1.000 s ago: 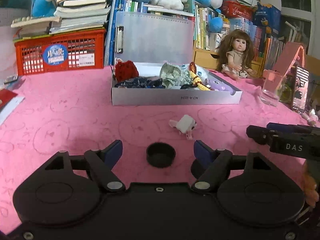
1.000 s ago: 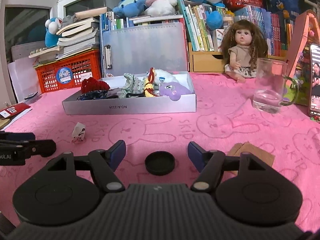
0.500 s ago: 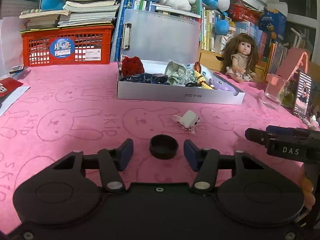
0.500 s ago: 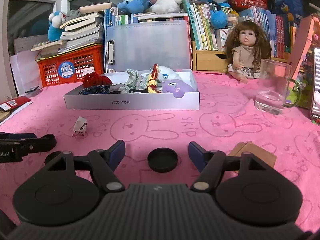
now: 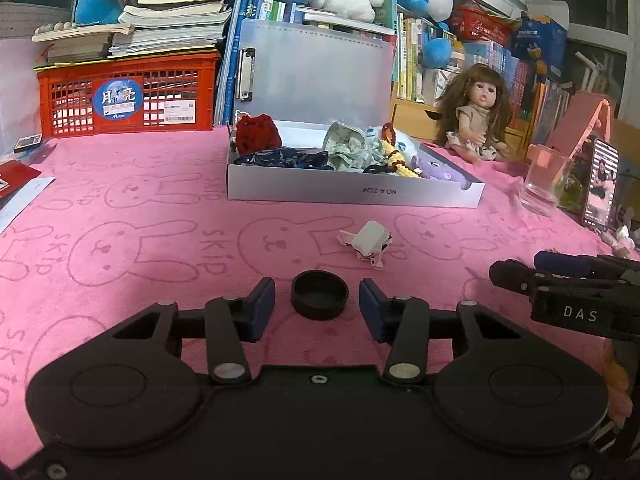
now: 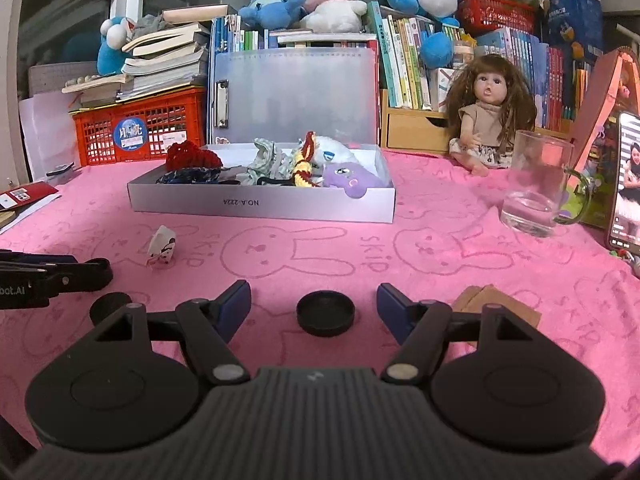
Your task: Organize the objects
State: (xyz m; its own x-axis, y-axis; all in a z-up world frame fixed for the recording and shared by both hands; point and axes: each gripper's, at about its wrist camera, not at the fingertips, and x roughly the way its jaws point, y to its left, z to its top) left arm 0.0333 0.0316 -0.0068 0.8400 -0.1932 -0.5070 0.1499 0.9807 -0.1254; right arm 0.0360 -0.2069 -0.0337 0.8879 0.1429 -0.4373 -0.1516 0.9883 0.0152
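A black round cap (image 5: 319, 295) lies on the pink cloth between the blue pads of my left gripper (image 5: 315, 286). Its jaws are closing, and a narrow gap still shows on each side of the cap. A second black cap (image 6: 325, 314) lies between the fingers of my right gripper (image 6: 313, 289), which stands wide open and clear of it. A small white folded-paper toy (image 5: 370, 238) sits just beyond the left cap. The white box (image 5: 352, 194) further back holds several soft toys and cloths. Each gripper shows at the edge of the other's view.
A glass mug (image 6: 536, 192) and an upright phone (image 6: 626, 184) stand at the right. A doll (image 5: 478, 120) sits behind the box. A red crate (image 5: 128, 98) with stacked books is at the back left. Brown card pieces (image 6: 496, 306) lie by my right finger.
The left gripper's fingers have drawn in from wide apart to close beside the black cap. The right gripper's fingers have kept their spread.
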